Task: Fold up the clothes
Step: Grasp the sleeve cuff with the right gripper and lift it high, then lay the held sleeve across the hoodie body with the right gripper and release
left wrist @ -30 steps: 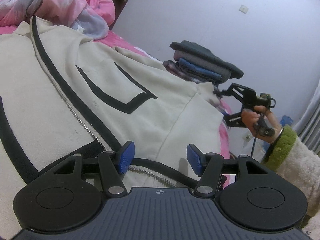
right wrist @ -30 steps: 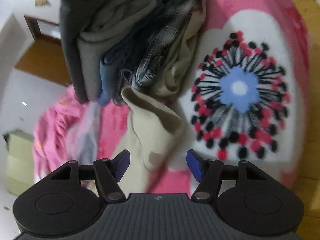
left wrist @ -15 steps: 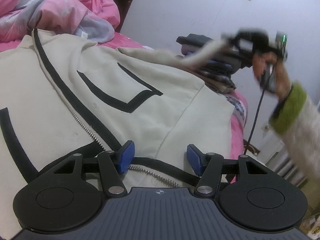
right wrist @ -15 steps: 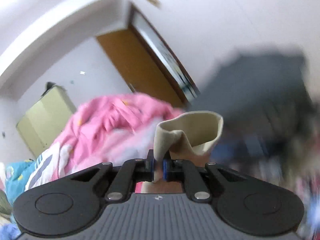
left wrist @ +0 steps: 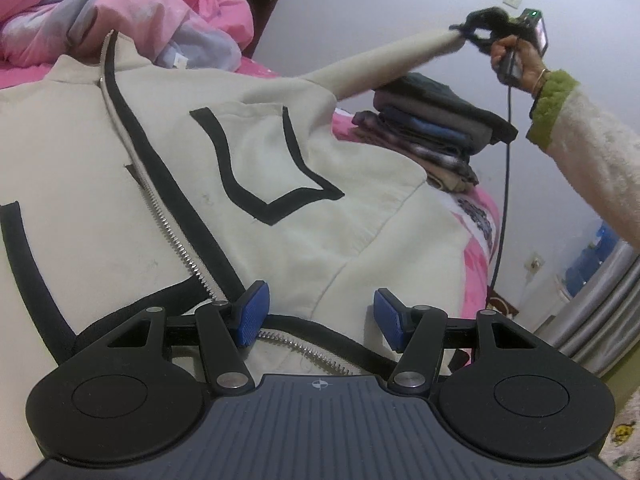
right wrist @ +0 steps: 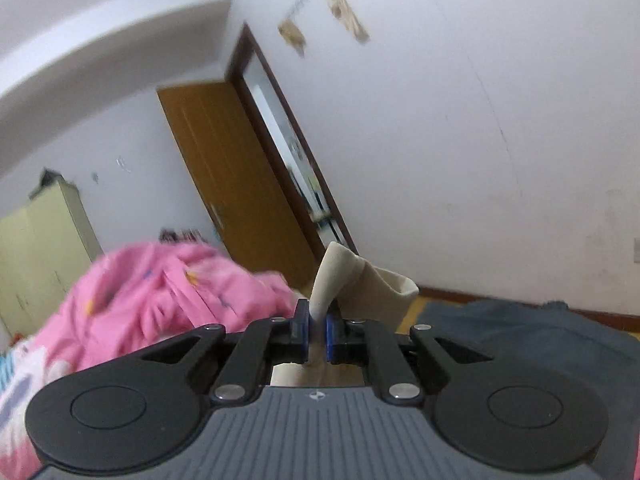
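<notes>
A cream zip jacket (left wrist: 168, 184) with black trim lies spread flat on the pink bed. My left gripper (left wrist: 316, 316) is open and empty, just above the jacket's hem by the zipper. My right gripper (right wrist: 318, 334) is shut on the cuff of the jacket's sleeve (right wrist: 360, 284). In the left wrist view the right gripper (left wrist: 476, 30) holds that sleeve (left wrist: 380, 64) stretched up and out, high above the bed.
A stack of folded dark clothes (left wrist: 436, 132) sits on the bed's far right corner, under the raised sleeve. A bunched pink quilt (left wrist: 120, 12) lies at the head of the bed. A brown door (right wrist: 224, 184) and a white wall stand behind.
My right gripper shut on the sleeve cuff and lifted it up and away from the bed, pulling the sleeve straight. My left gripper stayed open near the hem.
</notes>
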Tool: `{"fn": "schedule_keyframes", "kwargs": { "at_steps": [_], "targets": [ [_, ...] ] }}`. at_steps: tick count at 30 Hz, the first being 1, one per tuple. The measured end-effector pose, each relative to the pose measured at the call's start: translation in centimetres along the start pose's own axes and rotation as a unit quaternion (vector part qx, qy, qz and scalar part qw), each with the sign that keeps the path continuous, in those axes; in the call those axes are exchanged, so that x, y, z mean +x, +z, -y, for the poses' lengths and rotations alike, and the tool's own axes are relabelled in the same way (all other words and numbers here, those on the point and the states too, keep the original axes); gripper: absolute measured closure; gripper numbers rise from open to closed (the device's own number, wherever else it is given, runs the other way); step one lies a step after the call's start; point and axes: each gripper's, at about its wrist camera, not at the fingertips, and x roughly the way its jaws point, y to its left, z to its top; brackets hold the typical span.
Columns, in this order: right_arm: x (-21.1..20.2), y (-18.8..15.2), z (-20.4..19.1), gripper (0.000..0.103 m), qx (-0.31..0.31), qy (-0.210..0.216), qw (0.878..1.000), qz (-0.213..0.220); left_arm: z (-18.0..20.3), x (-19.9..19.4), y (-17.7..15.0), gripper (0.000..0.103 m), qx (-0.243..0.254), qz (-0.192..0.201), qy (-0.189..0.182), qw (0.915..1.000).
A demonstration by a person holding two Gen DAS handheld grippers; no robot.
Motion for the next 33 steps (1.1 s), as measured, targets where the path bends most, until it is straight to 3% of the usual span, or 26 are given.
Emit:
{"fn": "schedule_keyframes", "kwargs": {
  "at_steps": [5, 10, 15, 17, 19, 22, 24, 26, 28, 30, 33],
  "targets": [
    [1.6, -1.4, 1.9, 0.095, 0.037, 0.011, 0.999, -0.024, -0.2, -1.1, 0.0, 0.042, -0.037, -0.001, 0.013, 0.9992],
    [1.0, -1.3, 1.9, 0.095, 0.052, 0.062, 0.996, -0.022, -0.5, -2.3, 0.0, 0.039, -0.074, -0.003, 0.026, 0.9969],
    [-1.7, -0.5, -4.2, 0.095, 0.036, 0.176, 0.984, -0.017, -0.7, -3.4, 0.0, 0.039, -0.111, -0.004, 0.039, 0.9930],
    [-4.2, -0.6, -8.7, 0.095, 0.011, 0.247, 0.969, -0.019, -0.8, -3.9, 0.0, 0.039, -0.126, -0.005, 0.045, 0.9910],
    [-7.4, -1.7, -14.3, 0.095, -0.017, 0.334, 0.942, -0.021, -0.7, -5.0, -0.5, 0.039, -0.138, 0.004, 0.048, 0.9892],
    [-12.4, -5.4, -22.0, 0.093, -0.051, 0.459, 0.885, -0.063, -0.1, -6.9, -1.5, 0.038, -0.140, 0.018, 0.061, 0.9881],
    [-14.9, -9.4, -26.7, 0.087, -0.085, 0.508, 0.849, -0.116, 0.2, -8.1, -2.1, 0.037, -0.142, 0.026, 0.068, 0.9872],
    [-16.2, -14.6, -30.4, 0.048, -0.127, 0.522, 0.823, -0.182, 0.4, -9.1, -2.7, 0.036, -0.147, 0.030, 0.071, 0.9862],
    [-16.8, -20.4, -32.6, 0.043, -0.167, 0.509, 0.804, -0.257, 0.5, -9.9, -3.3, 0.035, -0.150, 0.031, 0.073, 0.9856],
    [-16.8, -24.0, -32.6, 0.043, -0.181, 0.485, 0.795, -0.315, 0.6, -10.7, -3.9, 0.034, -0.150, 0.031, 0.072, 0.9856],
    [-16.5, -24.4, -27.2, 0.043, -0.101, 0.467, 0.805, -0.352, 0.3, -11.6, -4.3, 0.033, -0.152, 0.034, 0.069, 0.9854]
  ]
}}
